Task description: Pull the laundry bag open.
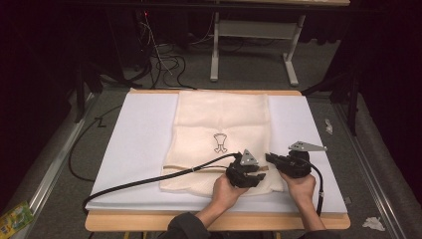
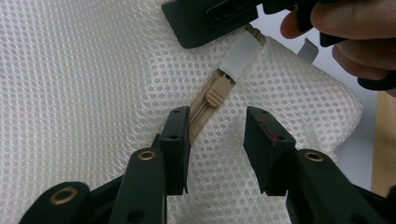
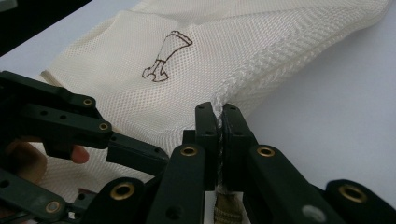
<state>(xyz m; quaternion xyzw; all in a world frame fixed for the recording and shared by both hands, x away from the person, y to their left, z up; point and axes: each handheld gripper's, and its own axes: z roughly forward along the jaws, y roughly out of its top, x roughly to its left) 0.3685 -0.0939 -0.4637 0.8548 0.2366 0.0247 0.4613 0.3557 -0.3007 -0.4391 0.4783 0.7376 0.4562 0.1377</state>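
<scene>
Left claw (image 2: pixel 217 135) is hanging half-open, empty; zipper slider (image 2: pixel 217 90) is lying at twelve o'clock, while right claw (image 3: pixel 218 122) is pinching the mesh bag (image 3: pixel 196 65).

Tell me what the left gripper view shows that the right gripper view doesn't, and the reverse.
Left gripper view: the tan zipper slider on its zipper track, ahead of the left gripper, whose jaws stand apart.

Right gripper view: the printed emblem, and the right gripper clamped on the bag's edge seam.

Both: the cream mesh bag and the white table cover.
</scene>
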